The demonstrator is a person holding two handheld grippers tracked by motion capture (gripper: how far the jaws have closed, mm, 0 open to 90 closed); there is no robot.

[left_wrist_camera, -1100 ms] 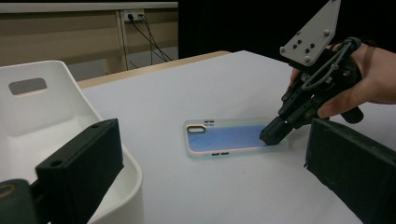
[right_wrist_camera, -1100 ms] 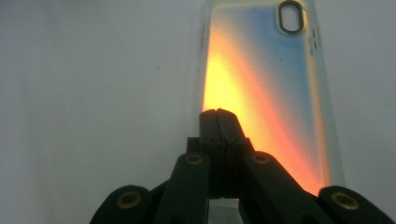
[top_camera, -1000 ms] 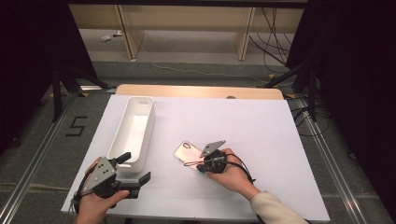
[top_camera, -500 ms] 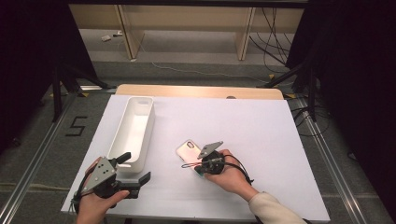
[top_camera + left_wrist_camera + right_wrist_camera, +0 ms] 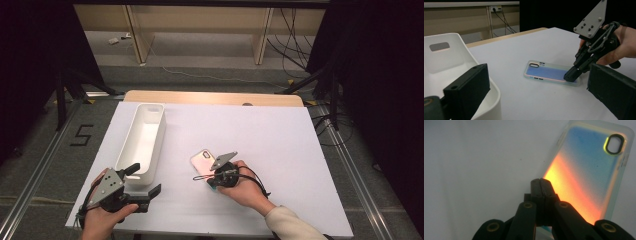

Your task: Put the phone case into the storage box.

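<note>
A clear iridescent phone case (image 5: 201,159) lies flat, back up, near the middle of the white table (image 5: 285,140). My right gripper (image 5: 212,182) points down at the case's near end. Its jaws are shut together, the tips resting at the case's edge (image 5: 584,170), and I see nothing between them (image 5: 540,181). In the left gripper view the right gripper (image 5: 570,76) touches the near corner of the case (image 5: 546,72). My left gripper (image 5: 147,178) is held open at the front left, beside the near end of a white bin (image 5: 150,107), its jaws (image 5: 537,75) facing the case.
The long white bin (image 5: 449,57) stands empty on the left of the table, one end close to my left gripper. Bare table stretches to the right and far side. Wooden shelving and cables lie on the floor beyond the far edge.
</note>
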